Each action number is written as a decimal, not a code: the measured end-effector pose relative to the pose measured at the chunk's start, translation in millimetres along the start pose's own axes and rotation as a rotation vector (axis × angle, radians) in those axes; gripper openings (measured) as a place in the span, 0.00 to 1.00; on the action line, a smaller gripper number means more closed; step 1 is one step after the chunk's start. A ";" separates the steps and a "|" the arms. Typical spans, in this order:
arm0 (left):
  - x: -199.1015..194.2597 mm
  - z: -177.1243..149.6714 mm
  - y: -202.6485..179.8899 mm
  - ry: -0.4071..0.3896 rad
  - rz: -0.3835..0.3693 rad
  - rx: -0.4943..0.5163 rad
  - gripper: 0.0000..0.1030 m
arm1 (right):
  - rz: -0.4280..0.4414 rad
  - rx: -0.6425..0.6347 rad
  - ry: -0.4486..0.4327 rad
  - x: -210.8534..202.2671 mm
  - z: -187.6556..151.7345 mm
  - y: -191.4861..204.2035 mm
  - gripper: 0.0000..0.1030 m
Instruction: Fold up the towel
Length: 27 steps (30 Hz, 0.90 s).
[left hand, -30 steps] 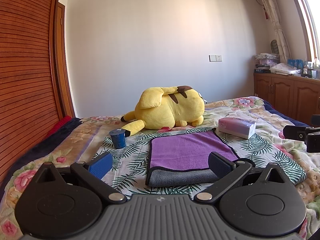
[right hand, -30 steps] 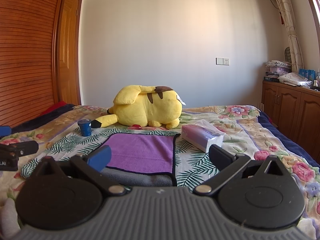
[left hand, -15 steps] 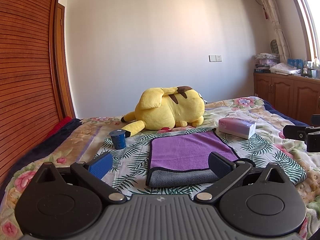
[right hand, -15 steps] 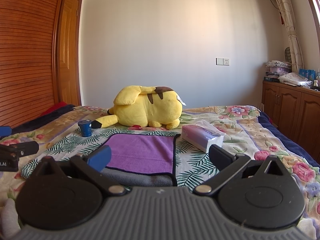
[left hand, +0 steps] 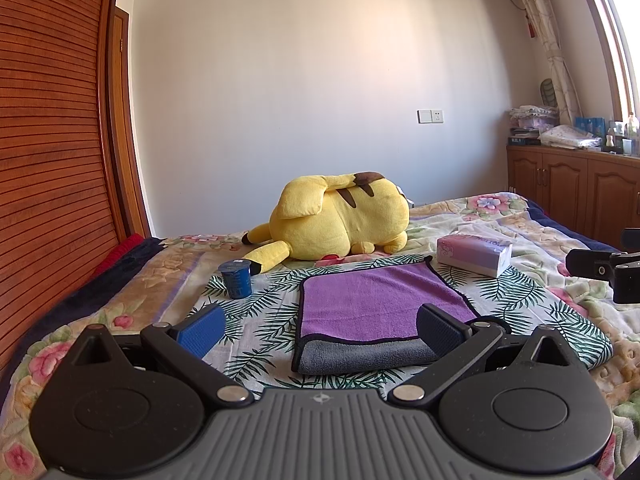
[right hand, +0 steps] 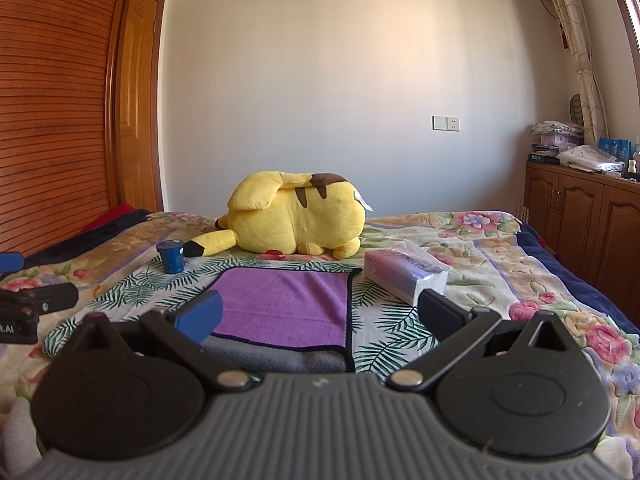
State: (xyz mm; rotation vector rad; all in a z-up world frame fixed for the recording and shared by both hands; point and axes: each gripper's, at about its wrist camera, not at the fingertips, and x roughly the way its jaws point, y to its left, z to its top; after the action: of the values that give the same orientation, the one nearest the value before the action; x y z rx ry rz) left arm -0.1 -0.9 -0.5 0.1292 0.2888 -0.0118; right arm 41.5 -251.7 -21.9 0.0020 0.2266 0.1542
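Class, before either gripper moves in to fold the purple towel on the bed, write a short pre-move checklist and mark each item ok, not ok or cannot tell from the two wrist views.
1. Left gripper open, holding nothing: ok.
2. Right gripper open, holding nothing: ok.
3. Purple towel with grey underside lying flat on the leaf-print cloth: ok.
4. Nothing resting on the towel: ok. The small blue cup, yellow plush toy and pink tissue pack all sit apart from it.
5. Near edge reachable: ok, grey edge shows just beyond the left gripper's fingers.
6. Near right corner free: cannot tell, hidden behind those fingers.
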 end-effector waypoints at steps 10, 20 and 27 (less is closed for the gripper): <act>0.0 0.0 -0.1 0.000 0.001 0.002 0.84 | 0.001 0.000 0.000 -0.1 1.0 0.8 1.00; 1.2 -2.4 2.0 0.012 -0.002 0.005 0.84 | 0.004 -0.002 0.005 1.1 0.8 4.9 1.00; 8.8 -3.7 0.7 0.042 -0.008 0.020 0.84 | 0.013 -0.006 0.033 5.2 -1.8 7.2 1.00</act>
State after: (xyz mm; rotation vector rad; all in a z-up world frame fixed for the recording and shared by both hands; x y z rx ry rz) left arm 7.3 0.3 -6.5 0.1479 0.3315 -0.0197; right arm 45.0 -243.8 -24.7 -0.0050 0.2591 0.1682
